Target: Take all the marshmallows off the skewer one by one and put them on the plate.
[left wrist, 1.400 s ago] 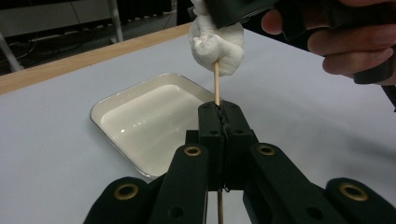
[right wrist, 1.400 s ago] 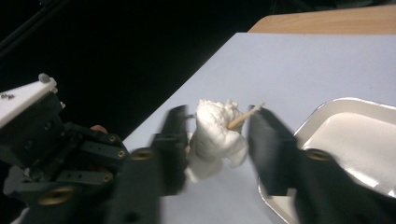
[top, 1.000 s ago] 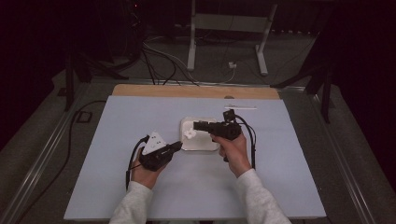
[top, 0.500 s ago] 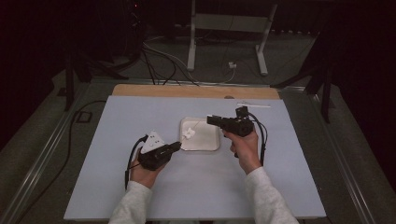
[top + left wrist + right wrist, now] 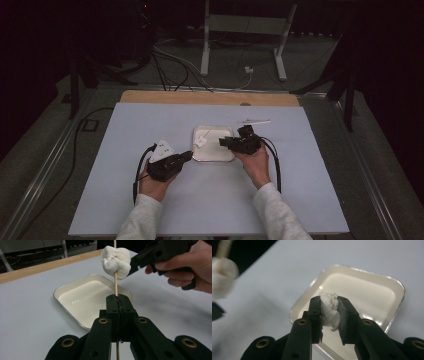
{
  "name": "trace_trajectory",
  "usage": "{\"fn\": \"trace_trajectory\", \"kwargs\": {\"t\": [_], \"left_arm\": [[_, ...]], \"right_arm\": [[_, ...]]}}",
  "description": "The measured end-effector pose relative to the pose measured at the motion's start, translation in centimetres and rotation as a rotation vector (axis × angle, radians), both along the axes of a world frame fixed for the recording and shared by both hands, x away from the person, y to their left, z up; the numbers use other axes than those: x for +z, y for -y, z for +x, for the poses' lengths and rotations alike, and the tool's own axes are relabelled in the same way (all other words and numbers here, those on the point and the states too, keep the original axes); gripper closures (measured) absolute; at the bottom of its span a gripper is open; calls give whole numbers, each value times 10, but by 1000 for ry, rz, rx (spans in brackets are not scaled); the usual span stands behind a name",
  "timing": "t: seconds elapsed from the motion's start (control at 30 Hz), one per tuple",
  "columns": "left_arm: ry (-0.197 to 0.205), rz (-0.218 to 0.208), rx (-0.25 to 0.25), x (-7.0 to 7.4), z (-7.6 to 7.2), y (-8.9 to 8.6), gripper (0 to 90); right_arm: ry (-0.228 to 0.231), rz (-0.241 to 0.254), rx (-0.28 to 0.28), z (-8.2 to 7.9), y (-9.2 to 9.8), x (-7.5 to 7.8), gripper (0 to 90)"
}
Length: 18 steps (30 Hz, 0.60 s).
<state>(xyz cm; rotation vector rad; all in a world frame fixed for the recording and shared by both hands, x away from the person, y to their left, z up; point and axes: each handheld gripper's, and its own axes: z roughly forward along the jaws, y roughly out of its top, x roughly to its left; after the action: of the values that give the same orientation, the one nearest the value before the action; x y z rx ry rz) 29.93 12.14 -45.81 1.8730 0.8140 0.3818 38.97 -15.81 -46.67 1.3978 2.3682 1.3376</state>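
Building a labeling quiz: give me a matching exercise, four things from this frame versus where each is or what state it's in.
Things:
1. skewer
2. marshmallow
3. tray
4. second marshmallow

States:
A. lies on the table, nothing in it
B. pinched in the right gripper
C. clamped upright in the left gripper
D. speared on the skewer

Pairs: 1-C, 2-D, 3-A, 4-B

The table (image 5: 150, 210) has a light blue top with a strip of bare wood (image 5: 210, 97) along its far edge, at 12 o'clock. A white tray (image 5: 214, 156) sits flat near the middle. A thin white stick (image 5: 254, 121) lies toward 1 o'clock.
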Motion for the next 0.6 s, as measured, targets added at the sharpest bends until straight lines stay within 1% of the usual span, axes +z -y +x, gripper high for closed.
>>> {"fn": "trace_trajectory", "kwargs": {"t": [0.13,0.2,0.27,0.33,0.4,0.43,0.47,0.53,0.57,0.6], "left_arm": [[-3,1,0,0,0,0,900],[-5,-1,1,-1,0,0,900],[-6,-2,2,-1,1,0,900],[-6,-2,2,-1,1,-1,900],[-6,-4,5,-1,1,-1,900],[-7,-4,6,-1,1,-1,900],[-7,-5,6,-1,1,-1,900],[-7,-3,7,-1,1,-1,900],[-7,-3,8,-1,1,0,900],[-7,-3,8,-1,1,0,900]], "right_arm": [[-13,-37,-5,1,-3,-7,741],[-21,-53,-13,1,-4,-10,715],[-29,-58,-24,3,-4,-13,643],[-51,-67,-35,4,-3,-17,552],[-74,-74,-47,6,-1,-19,492],[-79,-68,-51,6,0,-20,462],[-81,-50,-54,5,1,-19,436],[-70,26,-45,3,4,-15,388],[-67,50,-41,1,5,-14,362],[-55,75,-32,-1,5,-10,355]]}}
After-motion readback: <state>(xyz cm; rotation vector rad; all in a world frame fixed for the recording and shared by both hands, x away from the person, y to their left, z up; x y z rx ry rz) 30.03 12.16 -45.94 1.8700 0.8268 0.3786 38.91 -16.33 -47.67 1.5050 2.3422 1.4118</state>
